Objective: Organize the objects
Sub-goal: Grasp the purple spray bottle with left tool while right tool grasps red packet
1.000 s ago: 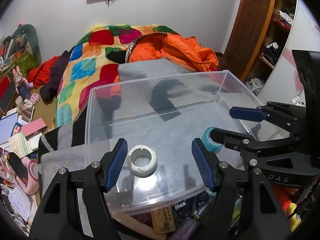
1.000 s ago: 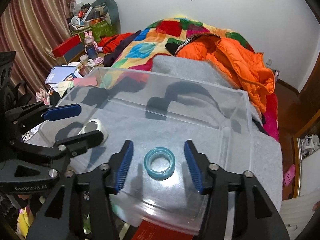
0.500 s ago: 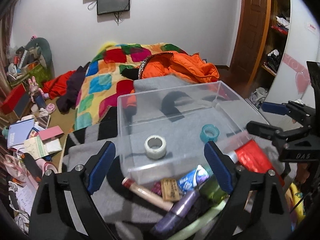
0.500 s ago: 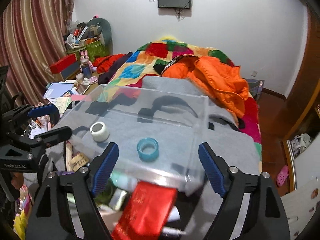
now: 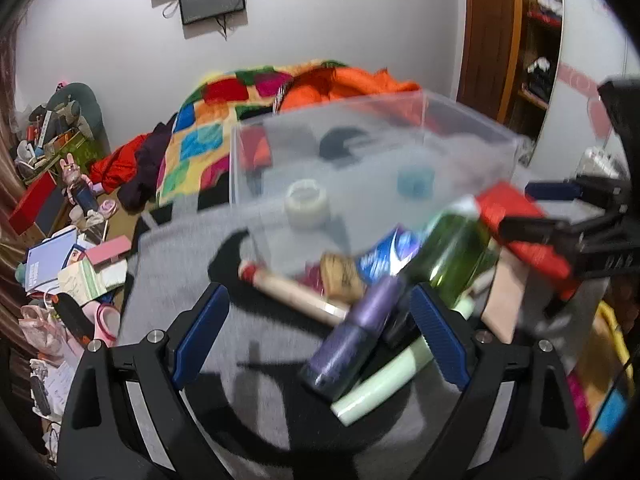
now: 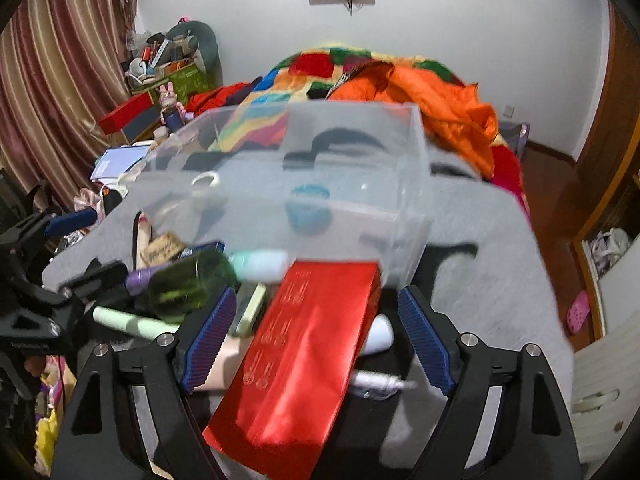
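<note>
On grey fleecy bed cover: clear hard plastic bin [image 5: 372, 128] holding white tape ring [image 5: 306, 204] and teal tape ring [image 5: 416, 178]; glossy red pouch [image 6: 304, 356], green bottle [image 6: 188, 284] heaped in front. Left tool [image 5: 320, 336], right tool [image 6: 316, 336] released, gripping nothing.

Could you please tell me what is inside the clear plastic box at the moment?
Inside the clear plastic box lie a white tape roll and a blue tape roll, apart from each other. Blur and the red packet hide the near corner.
</note>
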{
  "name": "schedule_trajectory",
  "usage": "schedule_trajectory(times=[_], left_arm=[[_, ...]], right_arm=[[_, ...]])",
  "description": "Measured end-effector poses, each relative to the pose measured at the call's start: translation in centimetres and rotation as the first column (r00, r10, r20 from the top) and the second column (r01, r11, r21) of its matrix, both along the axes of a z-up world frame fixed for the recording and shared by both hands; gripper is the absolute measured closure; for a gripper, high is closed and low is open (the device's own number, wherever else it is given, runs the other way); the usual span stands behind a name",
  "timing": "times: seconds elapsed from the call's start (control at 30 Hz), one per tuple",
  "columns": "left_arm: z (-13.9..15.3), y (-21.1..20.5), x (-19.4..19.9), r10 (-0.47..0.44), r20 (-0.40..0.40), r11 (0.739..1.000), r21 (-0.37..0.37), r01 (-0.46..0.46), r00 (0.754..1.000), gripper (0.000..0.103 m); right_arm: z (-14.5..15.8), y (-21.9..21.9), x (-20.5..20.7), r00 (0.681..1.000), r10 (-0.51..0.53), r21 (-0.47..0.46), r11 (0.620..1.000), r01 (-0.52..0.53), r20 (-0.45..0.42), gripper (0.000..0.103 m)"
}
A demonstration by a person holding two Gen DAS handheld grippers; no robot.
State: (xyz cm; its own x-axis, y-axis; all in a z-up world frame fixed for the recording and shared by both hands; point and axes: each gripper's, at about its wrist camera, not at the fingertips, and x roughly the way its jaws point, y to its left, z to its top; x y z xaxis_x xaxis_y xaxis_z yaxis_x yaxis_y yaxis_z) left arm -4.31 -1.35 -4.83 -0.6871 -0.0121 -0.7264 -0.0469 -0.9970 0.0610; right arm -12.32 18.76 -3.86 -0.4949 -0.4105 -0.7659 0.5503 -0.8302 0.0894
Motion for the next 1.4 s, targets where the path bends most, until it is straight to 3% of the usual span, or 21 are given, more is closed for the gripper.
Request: schedule_trajectory(times=[0.1, 0.3, 0.33, 0.43, 0.47, 0.6, 0.77, 1.1, 1.27, 1.4], left_arm=[[-1.2, -0.5, 0.4, 0.025, 0.012, 1.0, 0.008, -0.025, 1.0, 0.011], [-1.8, -0.9, 1.0, -0.001, -0.006, 0.996, 0.091, 0.002, 1.0, 0.034], [-1.8, -0.8, 1.2, -0.013, -0.01, 0.995, 0.099, 0.014, 1.0, 0.042], [-1.8, -0.3, 1.7, -0.052, -0.019, 0.992, 0.116, 0.054, 0.998, 0.062], [-1.7, 0.0, 1.9, -0.058, -0.024, 0.992, 0.11, 0.06, 0.998, 0.064], [-1.6, 0.4, 2.4, -0.066, -0.037, 0.995, 0.075, 0.068, 0.997, 0.069], [-1.2, -0.1, 3.1, -0.061, -0.027, 0.994, 0.094, 0.063, 0.998, 0.077], [-2.1, 0.1, 2.9, -0.069, 0.004, 0.995, 0.067, 0.068, 0.998, 0.074], [-2.3, -0.4, 2.7, -0.059, -0.001, 0.992, 0.115, 0.059, 0.998, 0.074], [-2.0, -0.1, 3.4, -0.058, -0.019, 0.993, 0.104, 0.06, 0.998, 0.078]], right_arm=[[-0.9, -0.1, 0.3, 1.0, 0.0, -0.002, 1.0, 0.0, 0.027, 0.022], [-1.5, -0.2, 0.6, 1.0, -0.006, 0.013, 1.0, 0.006, 0.008, 0.022], [-1.5, -0.2, 0.7, 1.0, -0.006, 0.014, 1.0, 0.006, 0.008, 0.023], [-1.4, -0.3, 1.0, 1.0, 0.005, 0.022, 1.0, -0.005, -0.011, 0.036], [-1.3, -0.2, 1.2, 1.0, 0.008, 0.028, 1.0, -0.007, -0.019, 0.042], [-1.2, 0.0, 1.6, 0.999, 0.016, 0.044, 0.999, -0.014, -0.034, 0.045], [-0.5, 1.1, 2.0, 0.999, 0.008, 0.042, 0.999, -0.006, -0.045, 0.05], [-0.3, 1.1, 1.1, 0.999, 0.0, 0.074, 0.997, 0.003, -0.037, 0.049], [-1.2, 0.3, 0.4, 0.999, -0.009, 0.09, 0.996, 0.013, -0.042, 0.047], [-1.2, 0.7, 0.6, 0.999, -0.02, 0.074, 0.997, 0.023, -0.046, 0.052]])
